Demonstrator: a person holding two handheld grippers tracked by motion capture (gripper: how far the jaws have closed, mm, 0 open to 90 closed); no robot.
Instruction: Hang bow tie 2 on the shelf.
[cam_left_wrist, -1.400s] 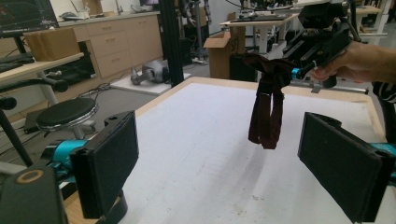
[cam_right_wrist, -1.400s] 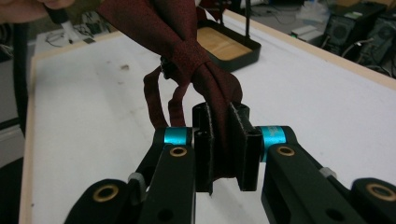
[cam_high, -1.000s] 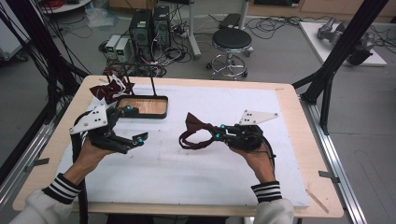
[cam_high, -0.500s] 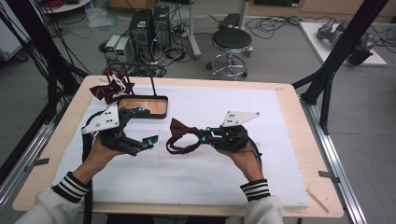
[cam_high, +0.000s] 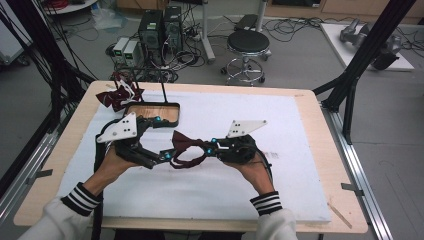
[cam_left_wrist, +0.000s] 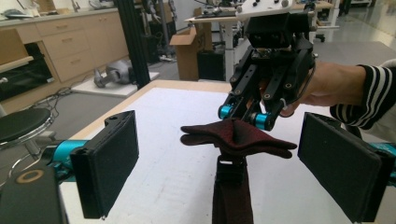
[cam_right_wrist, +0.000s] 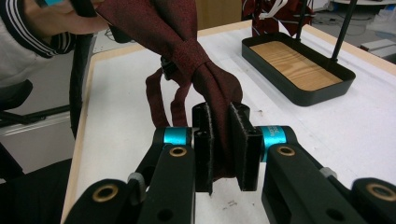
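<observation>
A dark red bow tie (cam_high: 186, 142) with a strap loop hangs above the white mat. My right gripper (cam_high: 209, 148) is shut on one of its wings. In the right gripper view the pads (cam_right_wrist: 241, 140) pinch the cloth (cam_right_wrist: 205, 79) below the knot. My left gripper (cam_high: 167, 156) stands open just left of the tie. In the left gripper view its two black pads (cam_left_wrist: 111, 163) flank the bow tie (cam_left_wrist: 238, 138) without touching it. The right gripper (cam_left_wrist: 261, 100) and its hand show behind the tie.
A black tray with a wooden bottom (cam_high: 174, 111) and an upright post stands at the back left of the mat, also in the right gripper view (cam_right_wrist: 268, 74). Another red and white bow tie (cam_high: 118, 94) lies beyond it. A white mat (cam_high: 310, 165) covers the table.
The right gripper has carried the bow tie to the left. The left gripper has moved right to meet it, so the tie now sits in front of its open jaws.
</observation>
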